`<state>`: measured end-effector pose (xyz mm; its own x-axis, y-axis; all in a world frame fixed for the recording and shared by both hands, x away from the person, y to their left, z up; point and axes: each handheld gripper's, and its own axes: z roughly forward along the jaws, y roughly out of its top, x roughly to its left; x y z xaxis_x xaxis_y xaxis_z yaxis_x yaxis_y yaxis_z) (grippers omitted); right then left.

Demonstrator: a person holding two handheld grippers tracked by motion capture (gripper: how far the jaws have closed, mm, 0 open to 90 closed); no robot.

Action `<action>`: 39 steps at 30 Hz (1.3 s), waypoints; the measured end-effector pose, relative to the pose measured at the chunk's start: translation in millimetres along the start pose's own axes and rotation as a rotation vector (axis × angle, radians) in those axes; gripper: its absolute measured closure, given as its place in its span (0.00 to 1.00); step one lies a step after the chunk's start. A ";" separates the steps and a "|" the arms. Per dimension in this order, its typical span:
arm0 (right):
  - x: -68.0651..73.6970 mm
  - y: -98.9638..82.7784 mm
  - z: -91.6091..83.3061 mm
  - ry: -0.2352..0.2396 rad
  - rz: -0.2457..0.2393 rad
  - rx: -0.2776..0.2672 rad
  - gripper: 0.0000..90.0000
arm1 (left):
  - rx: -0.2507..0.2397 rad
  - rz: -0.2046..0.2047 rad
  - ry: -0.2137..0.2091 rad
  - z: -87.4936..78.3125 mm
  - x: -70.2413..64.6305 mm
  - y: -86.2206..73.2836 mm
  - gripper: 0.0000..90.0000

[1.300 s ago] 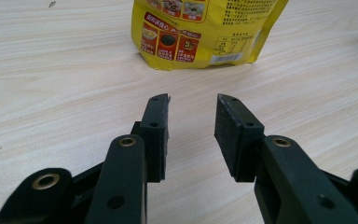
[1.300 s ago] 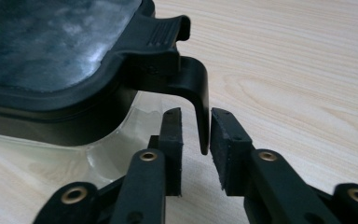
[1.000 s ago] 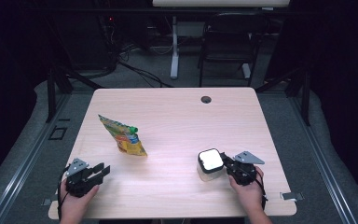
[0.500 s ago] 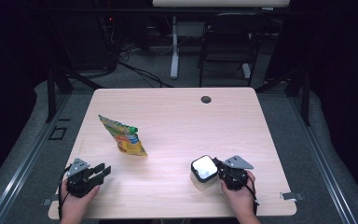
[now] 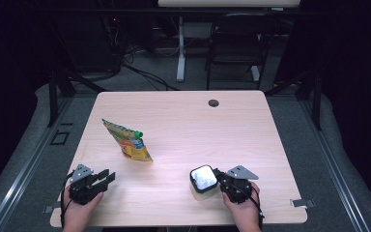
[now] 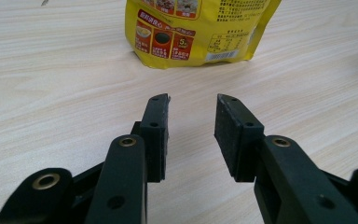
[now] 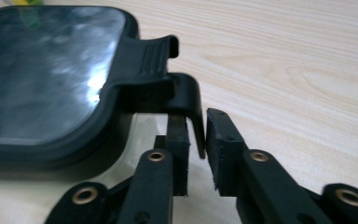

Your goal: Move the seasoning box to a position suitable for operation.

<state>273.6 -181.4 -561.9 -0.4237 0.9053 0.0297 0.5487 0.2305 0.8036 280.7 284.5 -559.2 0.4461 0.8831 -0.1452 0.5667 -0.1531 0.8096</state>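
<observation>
A small box [image 5: 203, 180] with a black-rimmed lid [image 7: 42, 70] stands on the wooden table [image 5: 183, 121] near its front right. My right gripper [image 5: 218, 181] lies just right of it. In the right gripper view the lid's black latch [image 7: 154, 60] hangs between the jaws of that gripper [image 7: 198, 123]. These jaws have just been opening, and a thin gap shows beside the latch. My left gripper [image 5: 106, 176] rests at the front left, open and holding nothing [image 6: 192, 100]. It points at a yellow pouch [image 5: 128, 141] with a green cap, whose printed bottom [image 6: 196, 28] lies a short way ahead.
A dark cable hole [image 5: 213, 103] sits near the table's far edge. Behind the table stand a black chair [image 5: 234, 43] and a white desk leg [image 5: 180, 48] with cables on the floor. Bare wood lies between the pouch and the box.
My right hand has slid the box left and a little toward the front edge. The left gripper and the pouch have kept still.
</observation>
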 end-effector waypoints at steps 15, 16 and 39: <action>19.0 -14.1 -25.6 0.035 -0.023 0.017 0.78 | 0.000 0.000 0.002 -0.1 -0.4 -0.3 0.71; 19.3 -14.0 -26.8 0.043 -0.022 0.020 0.78 | 0.000 0.000 0.002 -0.2 -0.4 -0.3 0.71; -1.7 17.4 -51.6 0.102 0.054 -0.079 0.77 | 0.020 0.028 -0.001 1.8 -7.0 0.8 0.71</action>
<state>246.6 -197.4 -517.3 -0.4686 0.8736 0.1316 0.5163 0.1499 0.8432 279.3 277.4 -558.6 0.4630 0.8777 -0.1233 0.5679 -0.1870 0.8016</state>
